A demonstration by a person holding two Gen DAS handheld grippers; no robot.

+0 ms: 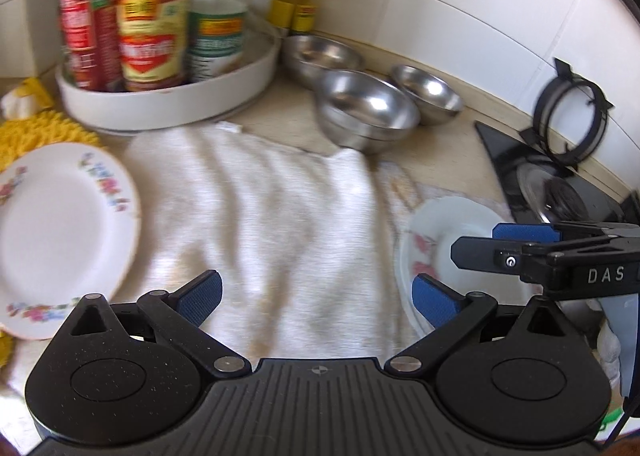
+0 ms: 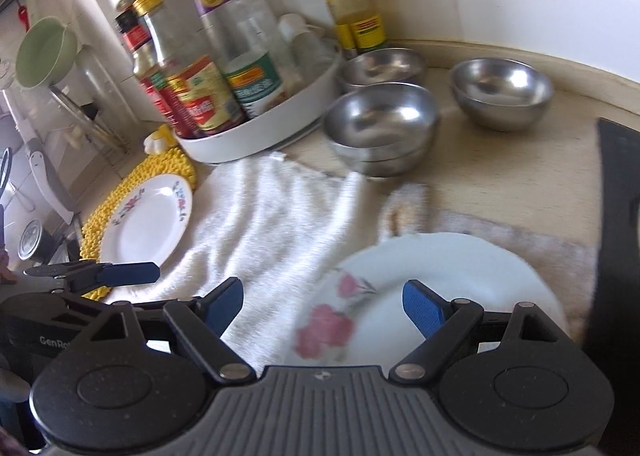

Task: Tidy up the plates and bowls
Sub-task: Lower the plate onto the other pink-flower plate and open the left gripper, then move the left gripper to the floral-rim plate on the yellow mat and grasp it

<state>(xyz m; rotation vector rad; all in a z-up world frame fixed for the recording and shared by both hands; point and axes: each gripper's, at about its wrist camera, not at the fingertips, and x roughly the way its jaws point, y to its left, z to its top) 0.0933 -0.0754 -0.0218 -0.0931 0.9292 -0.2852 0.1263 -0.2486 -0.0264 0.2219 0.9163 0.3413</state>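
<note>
My right gripper (image 2: 322,306) is wide open and empty above the pink-flower plate (image 2: 420,276); I should lower it onto the rim squarely. My left gripper (image 1: 316,296) is open too, empty.

blurred: bottle labels (image 1: 146,44) | cut off: stove (image 2: 618,236) right edge

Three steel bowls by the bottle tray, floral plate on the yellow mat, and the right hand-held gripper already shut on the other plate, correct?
Not quite. The right hand-held gripper is open, its pads apart above the plate, as the right wrist view shows. Three steel bowls by the bottle tray and the floral plate on the yellow mat are right.
</note>
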